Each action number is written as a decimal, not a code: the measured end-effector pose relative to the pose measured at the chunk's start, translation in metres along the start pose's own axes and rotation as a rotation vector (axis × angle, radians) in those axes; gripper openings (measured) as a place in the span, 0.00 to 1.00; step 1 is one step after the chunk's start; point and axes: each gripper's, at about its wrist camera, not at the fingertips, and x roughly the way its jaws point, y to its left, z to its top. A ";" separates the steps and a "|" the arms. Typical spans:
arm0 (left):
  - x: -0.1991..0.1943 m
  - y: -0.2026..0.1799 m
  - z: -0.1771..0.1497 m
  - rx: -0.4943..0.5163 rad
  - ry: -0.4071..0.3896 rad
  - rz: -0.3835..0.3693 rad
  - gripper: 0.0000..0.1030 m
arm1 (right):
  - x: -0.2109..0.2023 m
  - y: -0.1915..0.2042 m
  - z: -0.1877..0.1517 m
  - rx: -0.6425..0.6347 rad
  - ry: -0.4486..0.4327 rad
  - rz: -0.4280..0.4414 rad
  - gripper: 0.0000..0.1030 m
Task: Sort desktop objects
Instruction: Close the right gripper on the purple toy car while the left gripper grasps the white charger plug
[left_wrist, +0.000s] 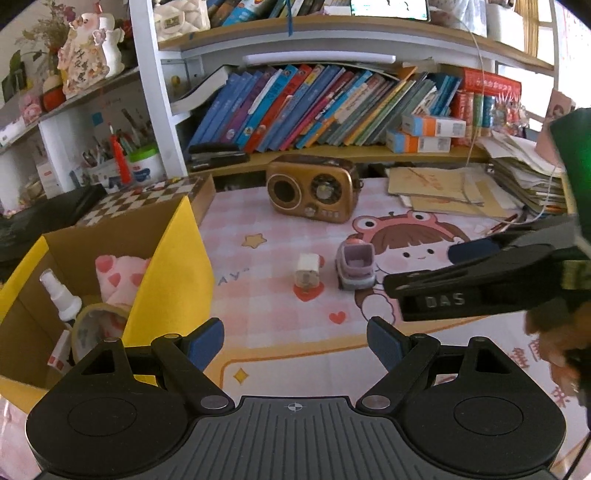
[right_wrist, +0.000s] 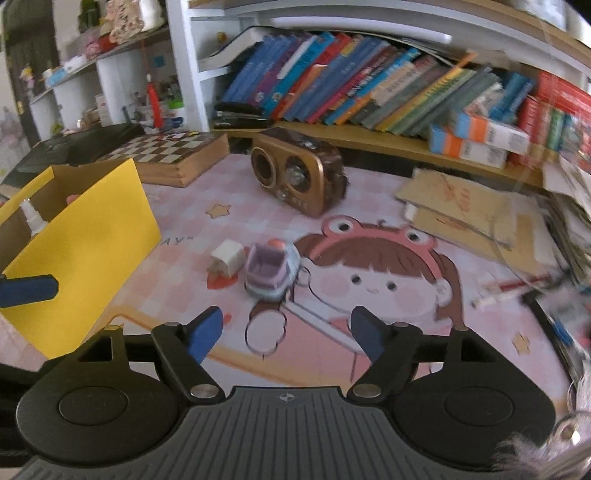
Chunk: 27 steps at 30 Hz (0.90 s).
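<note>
A small lilac toy car (left_wrist: 355, 267) (right_wrist: 268, 272) and a small white block-like toy (left_wrist: 307, 274) (right_wrist: 226, 257) sit side by side on the pink cartoon desk mat (left_wrist: 280, 325) (right_wrist: 388, 332). My left gripper (left_wrist: 295, 341) is open and empty, a little short of both toys. My right gripper (right_wrist: 286, 334) is open and empty, just short of the toy car; it also shows from the side in the left wrist view (left_wrist: 417, 269), right of the car. An open yellow cardboard box (left_wrist: 177, 266) (right_wrist: 92, 236) at the left holds a spray bottle (left_wrist: 61, 293), a tape roll (left_wrist: 98, 325) and a pink plush (left_wrist: 118, 275).
A brown retro radio (left_wrist: 314, 190) (right_wrist: 297, 177) stands at the back of the mat. A chessboard box (left_wrist: 155, 195) (right_wrist: 173, 151) lies behind the yellow box. Stacked papers and envelopes (left_wrist: 461, 188) (right_wrist: 472, 206) fill the right side. Book shelves (left_wrist: 317, 107) line the back.
</note>
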 end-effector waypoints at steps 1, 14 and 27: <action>0.001 0.000 0.001 0.006 0.001 0.006 0.84 | 0.006 0.000 0.002 -0.010 0.001 0.004 0.73; 0.016 -0.006 0.010 0.010 0.033 0.045 0.84 | 0.064 0.002 0.021 -0.074 0.012 0.055 0.74; 0.031 -0.010 0.017 0.013 0.058 0.046 0.84 | 0.103 -0.008 0.021 -0.001 0.051 0.053 0.60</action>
